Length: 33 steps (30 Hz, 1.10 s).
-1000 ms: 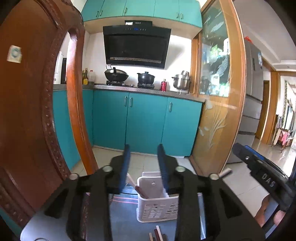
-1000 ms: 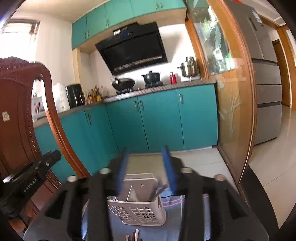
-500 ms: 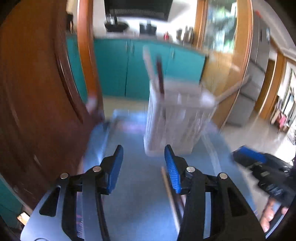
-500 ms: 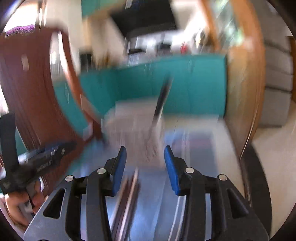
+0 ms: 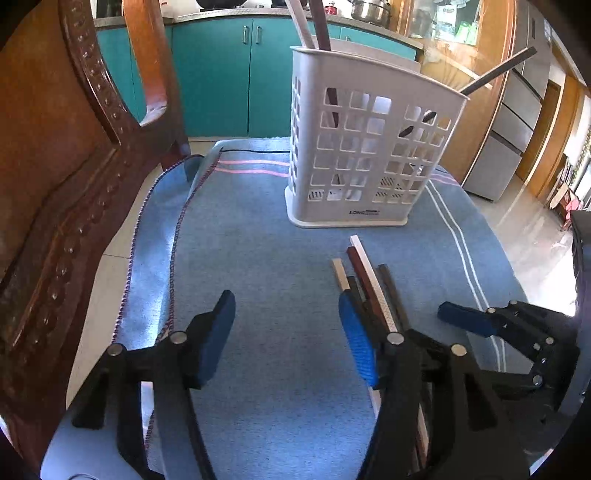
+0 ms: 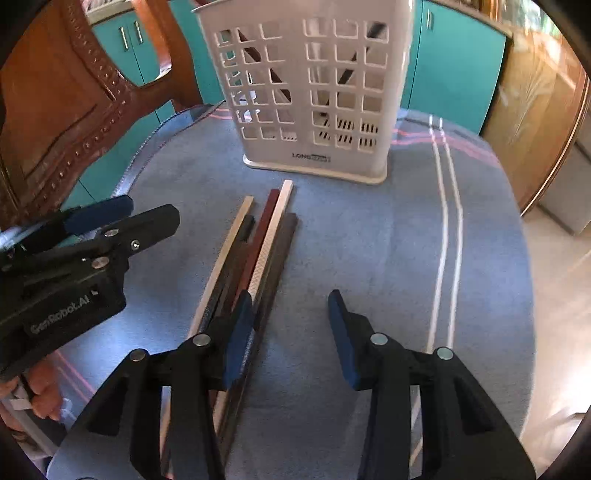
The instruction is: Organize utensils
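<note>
A white slotted utensil holder (image 5: pixel 369 147) (image 6: pixel 314 88) stands on the blue cloth, with a few chopsticks (image 5: pixel 325 22) upright or leaning inside. Several loose chopsticks (image 5: pixel 365 280) (image 6: pixel 258 243), white, dark and reddish, lie side by side on the cloth in front of it. My left gripper (image 5: pixel 286 310) (image 6: pixel 136 218) hovers just left of them; its jaws are opening and nothing is between them. My right gripper (image 6: pixel 291 301) (image 5: pixel 465 318) is open and empty, with its left finger above the near part of the bundle.
The blue striped cloth (image 5: pixel 258 258) covers a rounded table whose edges fall away left and right. A carved wooden chair (image 5: pixel 74 147) stands close on the left. Teal cabinets (image 5: pixel 229 74) and a fridge (image 5: pixel 517 129) lie beyond. A hand (image 6: pixel 40 391) holds the left gripper.
Both grippers dropped and tipped from facing the kitchen down toward the cloth. The holder now looms close and the loose chopsticks lie in view. The left jaws have widened.
</note>
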Each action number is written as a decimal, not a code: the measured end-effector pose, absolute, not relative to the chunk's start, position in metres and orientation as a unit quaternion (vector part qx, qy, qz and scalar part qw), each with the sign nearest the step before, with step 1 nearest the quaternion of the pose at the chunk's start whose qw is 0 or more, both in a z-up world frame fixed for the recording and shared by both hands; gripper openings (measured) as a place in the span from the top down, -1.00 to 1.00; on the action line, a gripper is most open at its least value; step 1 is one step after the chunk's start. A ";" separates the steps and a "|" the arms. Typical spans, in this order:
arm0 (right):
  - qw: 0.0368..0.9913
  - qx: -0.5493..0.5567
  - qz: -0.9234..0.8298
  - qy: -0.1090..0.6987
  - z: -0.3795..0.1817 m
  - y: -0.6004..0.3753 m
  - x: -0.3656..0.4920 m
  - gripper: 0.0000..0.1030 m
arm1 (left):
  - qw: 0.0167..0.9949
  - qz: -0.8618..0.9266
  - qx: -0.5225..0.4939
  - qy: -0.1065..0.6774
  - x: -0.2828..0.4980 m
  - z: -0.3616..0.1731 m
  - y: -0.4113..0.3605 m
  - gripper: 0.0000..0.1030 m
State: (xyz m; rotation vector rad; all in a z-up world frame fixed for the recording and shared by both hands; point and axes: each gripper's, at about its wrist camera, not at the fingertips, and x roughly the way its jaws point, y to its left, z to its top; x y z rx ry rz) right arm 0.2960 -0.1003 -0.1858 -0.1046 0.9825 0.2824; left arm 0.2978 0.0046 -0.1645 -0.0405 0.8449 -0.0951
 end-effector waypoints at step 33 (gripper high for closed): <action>0.879 0.051 0.065 0.469 -0.183 -0.160 0.314 0.59 | 0.889 -0.086 -0.019 0.449 0.291 -0.182 -0.015 0.89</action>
